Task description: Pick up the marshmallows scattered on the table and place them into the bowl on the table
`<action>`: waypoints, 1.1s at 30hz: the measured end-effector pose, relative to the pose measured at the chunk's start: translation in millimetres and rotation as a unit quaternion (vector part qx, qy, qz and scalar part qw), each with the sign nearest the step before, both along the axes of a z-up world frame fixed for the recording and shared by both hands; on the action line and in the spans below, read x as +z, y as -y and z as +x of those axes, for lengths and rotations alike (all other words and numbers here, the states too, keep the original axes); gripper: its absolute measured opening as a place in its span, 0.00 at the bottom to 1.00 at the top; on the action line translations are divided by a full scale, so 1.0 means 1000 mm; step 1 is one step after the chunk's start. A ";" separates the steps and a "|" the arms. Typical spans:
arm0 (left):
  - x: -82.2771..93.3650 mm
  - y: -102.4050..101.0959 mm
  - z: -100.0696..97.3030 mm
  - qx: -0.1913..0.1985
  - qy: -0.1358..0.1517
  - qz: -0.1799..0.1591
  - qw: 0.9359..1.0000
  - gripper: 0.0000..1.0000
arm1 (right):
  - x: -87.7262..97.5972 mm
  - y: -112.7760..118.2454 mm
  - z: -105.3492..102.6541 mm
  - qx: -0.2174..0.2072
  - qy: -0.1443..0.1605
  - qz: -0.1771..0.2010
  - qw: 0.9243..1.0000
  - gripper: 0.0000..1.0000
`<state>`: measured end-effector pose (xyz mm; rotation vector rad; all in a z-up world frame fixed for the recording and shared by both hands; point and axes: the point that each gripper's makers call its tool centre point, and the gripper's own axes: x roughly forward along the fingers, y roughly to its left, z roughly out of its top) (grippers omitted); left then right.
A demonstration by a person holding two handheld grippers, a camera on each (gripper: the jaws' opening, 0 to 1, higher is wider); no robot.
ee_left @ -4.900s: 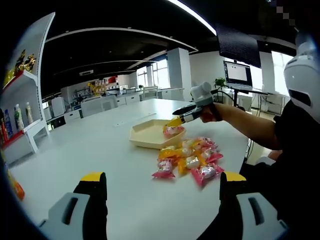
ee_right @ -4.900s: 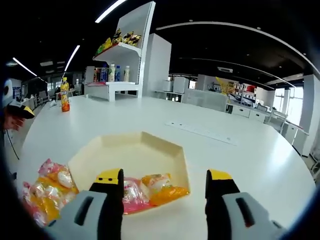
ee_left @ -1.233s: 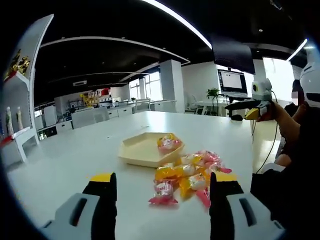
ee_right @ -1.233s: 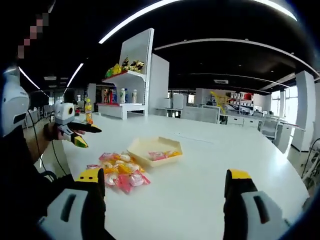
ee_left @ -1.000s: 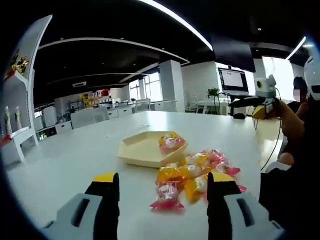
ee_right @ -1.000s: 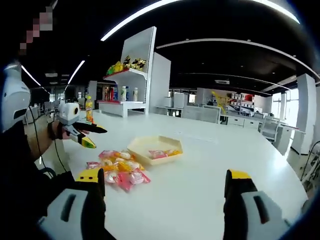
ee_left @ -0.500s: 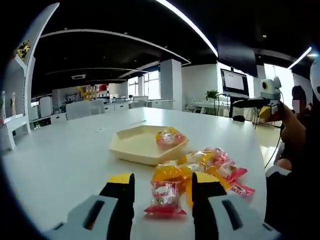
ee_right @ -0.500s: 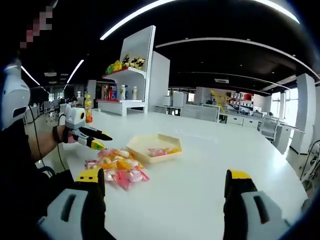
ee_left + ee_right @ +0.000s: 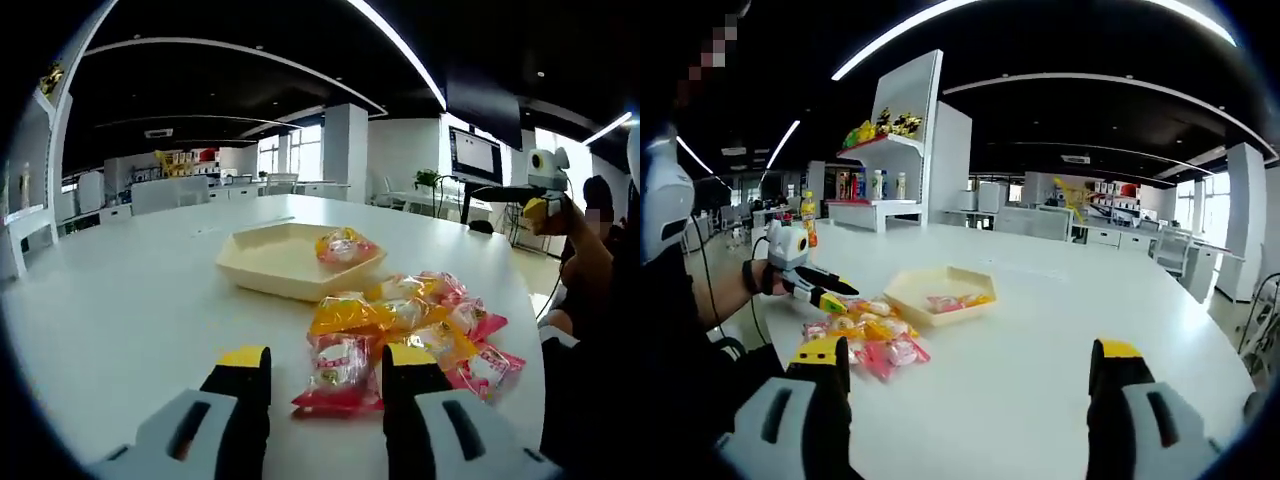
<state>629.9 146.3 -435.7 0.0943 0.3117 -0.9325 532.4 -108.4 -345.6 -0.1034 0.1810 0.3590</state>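
Marshmallows: a heap of wrapped marshmallows (image 9: 405, 325) in pink, orange and yellow packets lies on the table at centre right of the left gripper view; in the right gripper view the same heap (image 9: 862, 338) sits at lower left.
Nearest packet: a pink packet (image 9: 338, 372) lies at the near edge of the heap, in the gap between the left gripper's two yellow-tipped jaws, low in the left gripper view; whether the jaws touch it cannot be told.
Bowl: a cream hexagonal bowl (image 9: 262, 272) stands just beyond the heap, at centre of the left gripper view; it holds wrapped packets (image 9: 343, 246) against its right side.
Left gripper (image 9: 325, 368): jaws set a narrow way apart, low over the table, nothing clamped between them; in the right gripper view it reaches in from the left (image 9: 831, 297), tips at the heap's far left edge.
Right gripper (image 9: 966, 365): jaws spread wide and bare, well back from the heap; in the left gripper view it shows at upper right (image 9: 536, 203), held aloft.
Table: a broad white table (image 9: 1060, 310) carries everything.
Shelf: a white shelf (image 9: 880, 190) with bottles stands at upper left of the right gripper view.
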 end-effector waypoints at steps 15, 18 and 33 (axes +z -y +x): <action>-0.003 -0.006 0.007 0.020 -0.007 -0.012 1.000 0.30 | -0.001 0.001 -0.001 -0.001 0.000 -0.006 1.000 0.97; -0.002 -0.009 0.009 0.033 -0.003 -0.013 0.999 0.25 | 0.001 0.002 -0.001 -0.002 0.001 -0.008 1.000 0.97; 0.002 -0.018 0.014 0.063 -0.004 -0.036 0.997 0.21 | 0.003 0.006 -0.005 -0.007 0.003 -0.016 1.000 0.96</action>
